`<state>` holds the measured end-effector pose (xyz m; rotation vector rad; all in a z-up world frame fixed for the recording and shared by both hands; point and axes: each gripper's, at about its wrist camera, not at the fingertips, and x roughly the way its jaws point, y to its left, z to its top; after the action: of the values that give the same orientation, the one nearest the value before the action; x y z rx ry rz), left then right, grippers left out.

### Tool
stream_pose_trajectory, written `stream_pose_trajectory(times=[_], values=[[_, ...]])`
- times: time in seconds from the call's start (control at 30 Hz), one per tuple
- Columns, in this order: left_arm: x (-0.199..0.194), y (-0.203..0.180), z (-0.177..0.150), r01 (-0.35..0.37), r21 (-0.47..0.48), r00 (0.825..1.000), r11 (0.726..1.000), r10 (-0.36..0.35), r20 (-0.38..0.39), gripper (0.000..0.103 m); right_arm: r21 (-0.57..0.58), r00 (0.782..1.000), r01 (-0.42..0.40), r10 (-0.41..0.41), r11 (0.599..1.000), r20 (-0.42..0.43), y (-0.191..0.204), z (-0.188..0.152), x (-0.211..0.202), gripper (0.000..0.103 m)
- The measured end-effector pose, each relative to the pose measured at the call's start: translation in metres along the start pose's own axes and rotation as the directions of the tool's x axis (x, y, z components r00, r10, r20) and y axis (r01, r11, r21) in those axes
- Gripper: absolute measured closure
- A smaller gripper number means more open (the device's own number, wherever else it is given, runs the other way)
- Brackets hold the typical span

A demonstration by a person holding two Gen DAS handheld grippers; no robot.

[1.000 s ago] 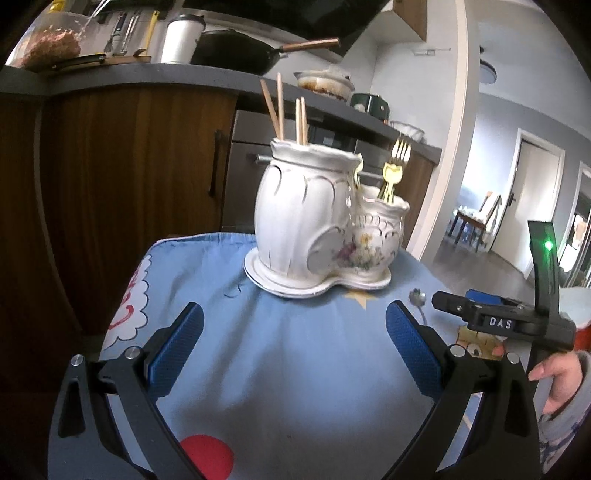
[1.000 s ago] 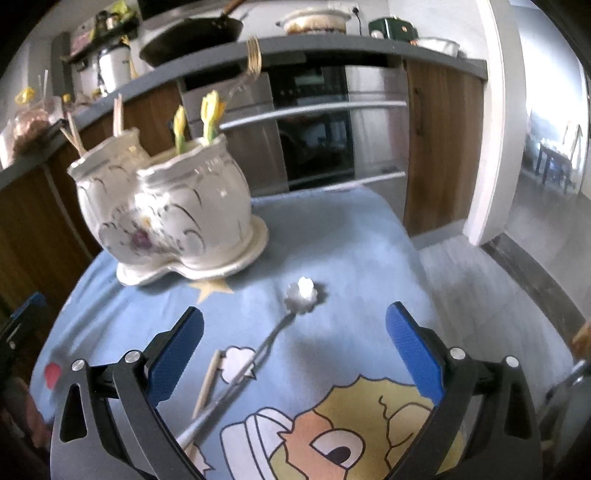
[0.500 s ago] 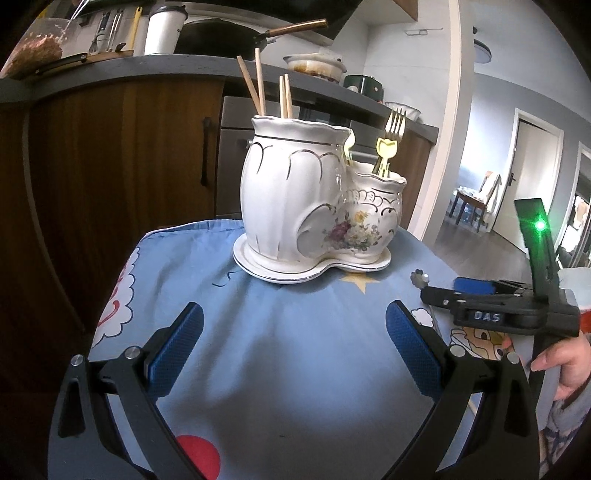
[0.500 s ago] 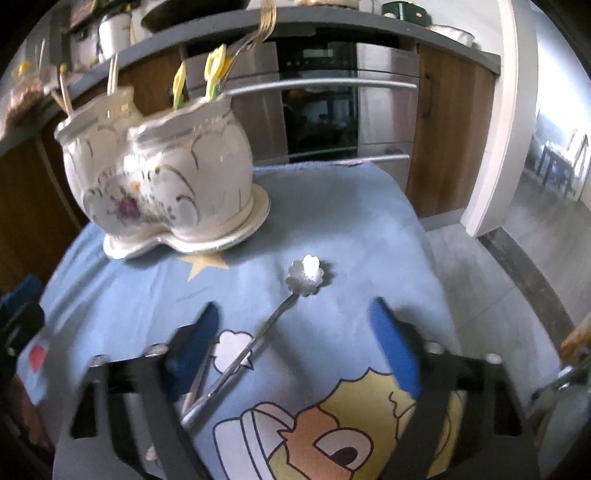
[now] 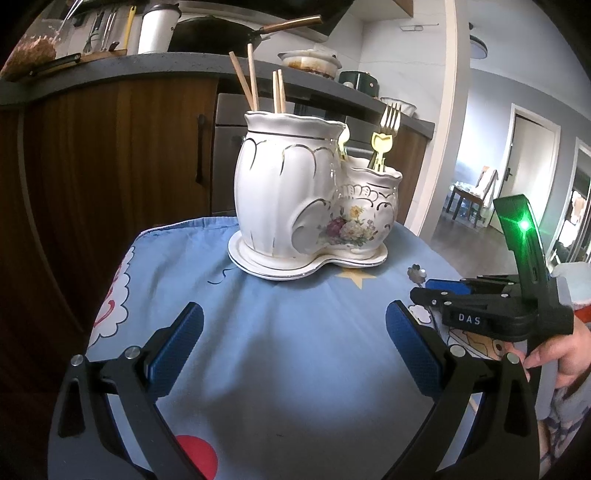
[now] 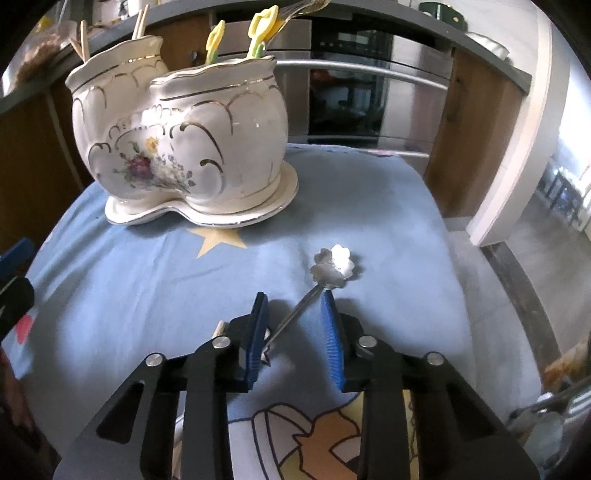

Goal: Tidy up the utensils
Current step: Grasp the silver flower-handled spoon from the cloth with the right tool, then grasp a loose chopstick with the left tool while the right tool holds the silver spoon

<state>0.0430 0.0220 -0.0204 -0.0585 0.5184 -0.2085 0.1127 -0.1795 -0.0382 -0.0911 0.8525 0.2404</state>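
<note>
A white two-pot ceramic utensil holder (image 5: 310, 199) stands on the blue cloth; it also shows in the right wrist view (image 6: 184, 140). Its tall pot holds wooden chopsticks (image 5: 258, 85), its low pot gold forks (image 5: 386, 136). A silver flower-bowl spoon (image 6: 332, 264) lies on the cloth. My right gripper (image 6: 295, 314) is low over it, its jaws narrowed around the spoon's handle with a small gap still showing. It shows from the side in the left wrist view (image 5: 436, 288). My left gripper (image 5: 291, 339) is open and empty, short of the holder.
A wooden chopstick (image 6: 220, 326) lies on the cloth just left of the right gripper. Brown kitchen cabinets (image 5: 110, 155), an oven (image 6: 362, 96) and a counter with a pan (image 5: 229, 33) stand behind the small table. The cloth's edge (image 6: 439, 221) drops off at the right.
My right gripper has moved down and forward onto the spoon and its jaws have closed most of the way around the handle. The left gripper has drawn slightly closer to the holder.
</note>
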Motion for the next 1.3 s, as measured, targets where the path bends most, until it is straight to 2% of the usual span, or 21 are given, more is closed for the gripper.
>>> stream_pose_trajectory(times=[0.13,0.17,0.27,0.47,0.63,0.7,0.73,0.77,0.8,0.87,0.93,1.03,1.1,1.17,1.23,1.3], values=[[-0.001,-0.009,0.001,-0.015,0.037,1.0,0.999,0.015,0.0,0.006,-0.005,1.0,-0.025,0.025,1.0,0.001,-0.003,0.0,0.0,0.088],[-0.001,-0.011,0.001,-0.013,0.041,1.0,0.999,0.013,-0.005,0.006,-0.004,1.0,-0.031,0.031,0.999,0.003,-0.005,-0.001,-0.001,0.092],[-0.003,-0.021,0.002,0.012,0.049,1.0,0.999,-0.01,-0.023,0.006,0.006,0.998,-0.062,0.062,0.998,0.005,-0.011,-0.002,-0.002,0.096],[-0.002,-0.052,-0.003,0.064,0.089,0.995,0.994,-0.056,-0.083,0.006,0.017,0.994,-0.102,0.101,0.995,0.028,-0.022,-0.004,-0.006,0.099],[0.004,-0.079,-0.013,0.118,0.099,0.981,0.988,-0.101,-0.165,0.006,0.026,0.992,-0.117,0.115,0.993,0.059,-0.031,-0.007,-0.016,0.099],[0.007,-0.09,-0.017,0.149,0.104,0.972,0.983,-0.127,-0.196,0.018,0.035,0.99,-0.123,0.12,0.992,0.068,-0.036,-0.007,-0.019,0.099],[0.009,-0.095,-0.018,0.175,0.106,0.965,0.979,-0.149,-0.218,0.032,0.038,0.99,-0.125,0.122,0.991,0.071,-0.036,-0.008,-0.02,0.099],[0.011,-0.099,-0.02,0.192,0.106,0.958,0.976,-0.162,-0.238,0.04,0.042,0.989,-0.129,0.126,0.991,0.073,-0.038,-0.009,-0.021,0.099],[0.014,-0.104,-0.022,0.208,0.106,0.95,0.972,-0.175,-0.259,0.043,0.043,0.989,-0.131,0.127,0.99,0.074,-0.039,-0.009,-0.022,0.099],[0.017,-0.111,-0.025,0.225,0.114,0.94,0.968,-0.185,-0.285,0.055,0.049,0.988,-0.136,0.131,0.99,0.082,-0.042,-0.009,-0.024,0.099],[0.021,-0.118,-0.029,0.228,0.133,0.933,0.965,-0.177,-0.315,0.062,0.056,0.986,-0.143,0.137,0.988,0.094,-0.046,-0.009,-0.027,0.099],[0.023,-0.124,-0.034,0.222,0.159,0.929,0.962,-0.16,-0.333,0.064,0.056,0.984,-0.154,0.148,0.986,0.101,-0.047,-0.009,-0.029,0.099],[0.026,-0.128,-0.035,0.196,0.193,0.934,0.962,-0.123,-0.334,0.076,0.052,0.983,-0.161,0.155,0.986,0.099,-0.046,-0.01,-0.03,0.099],[0.027,-0.127,-0.033,0.189,0.21,0.935,0.959,-0.11,-0.338,0.093,0.048,0.982,-0.164,0.159,0.985,0.098,-0.044,-0.01,-0.029,0.099],[0.028,-0.121,-0.029,0.211,0.197,0.927,0.957,-0.132,-0.351,0.093,0.044,0.981,-0.171,0.166,0.984,0.098,-0.043,-0.011,-0.029,0.099],[0.028,-0.115,-0.027,0.206,0.206,0.93,0.957,-0.125,-0.347,0.095,0.041,0.981,-0.174,0.169,0.984,0.097,-0.042,-0.011,-0.029,0.099]])
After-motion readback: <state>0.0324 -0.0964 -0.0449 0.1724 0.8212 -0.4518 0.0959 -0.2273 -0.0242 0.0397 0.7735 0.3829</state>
